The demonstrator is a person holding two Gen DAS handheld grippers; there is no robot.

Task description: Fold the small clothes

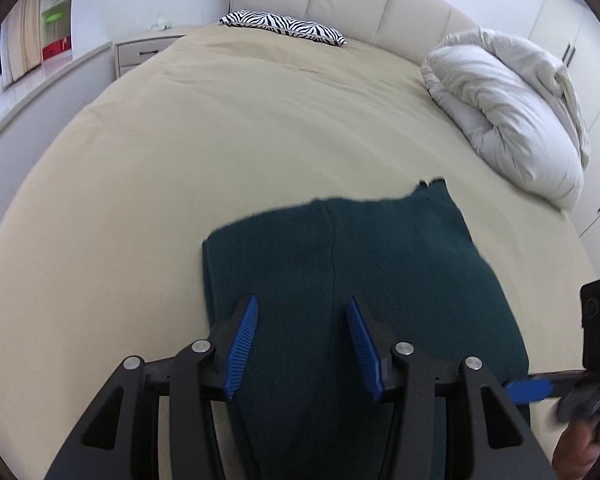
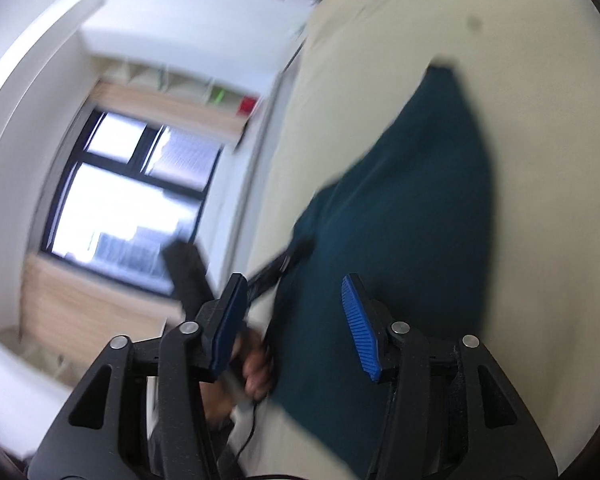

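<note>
A dark green garment (image 1: 364,272) lies flat on the beige bed sheet (image 1: 180,160). My left gripper (image 1: 302,320) is open just above its near part, with blue pads (image 1: 242,344) on either side of the centre seam. The right gripper's blue finger (image 1: 532,388) enters at the garment's right edge in the left wrist view. In the blurred right wrist view my right gripper (image 2: 296,304) is open over the garment (image 2: 400,208), holding nothing. The left gripper's black body (image 2: 188,268) and the hand show there beside the cloth.
A folded white duvet (image 1: 508,112) lies at the bed's far right. A zebra-print pillow (image 1: 284,26) rests by the cream headboard (image 1: 360,0). A nightstand (image 1: 144,52) stands at the far left. A window (image 2: 128,192) is at the left of the right wrist view.
</note>
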